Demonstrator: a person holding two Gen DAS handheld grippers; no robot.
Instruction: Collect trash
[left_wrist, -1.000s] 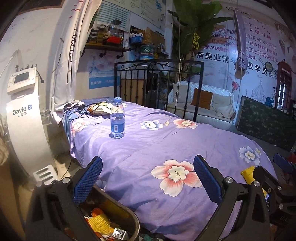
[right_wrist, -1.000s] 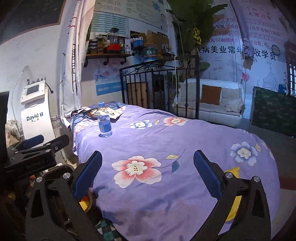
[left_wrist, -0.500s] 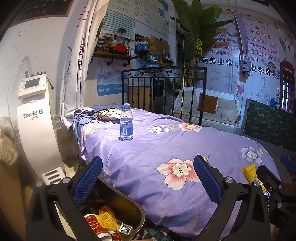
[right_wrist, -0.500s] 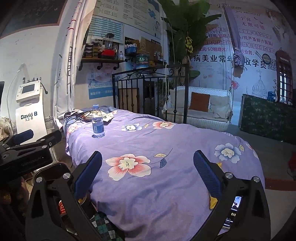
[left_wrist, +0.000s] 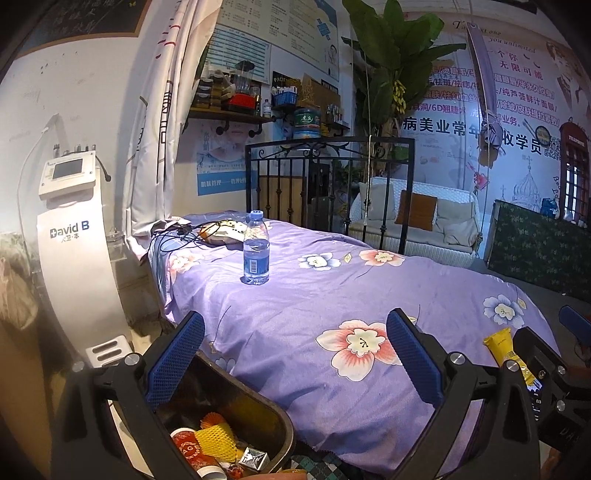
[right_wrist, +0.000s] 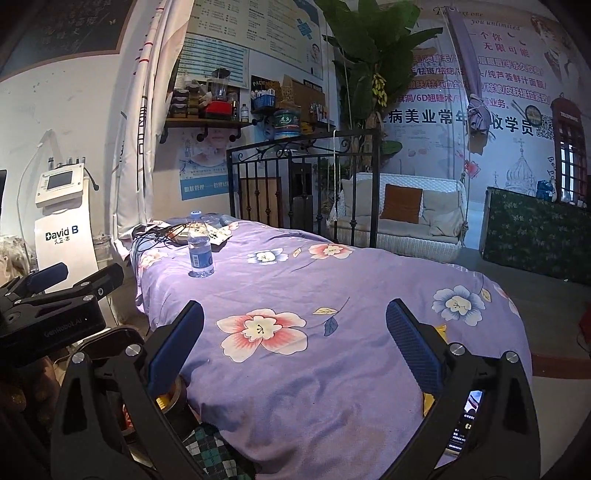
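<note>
Left wrist view: the left gripper (left_wrist: 295, 354) hangs with its blue-padded fingers (left_wrist: 175, 363) spread wide, holding nothing, over the near edge of a bed under a purple floral sheet (left_wrist: 332, 295). At 7 o'clock a brown trash bin (left_wrist: 255, 413) holds yellow foam netting and wrappers. A water bottle (left_wrist: 256, 247) stands upright at 11 o'clock; a yellow tube (left_wrist: 502, 345) lies at 4 o'clock. Right wrist view: the right gripper (right_wrist: 294, 352) is likewise spread and empty, the bottle (right_wrist: 200, 245) at 10 o'clock.
</note>
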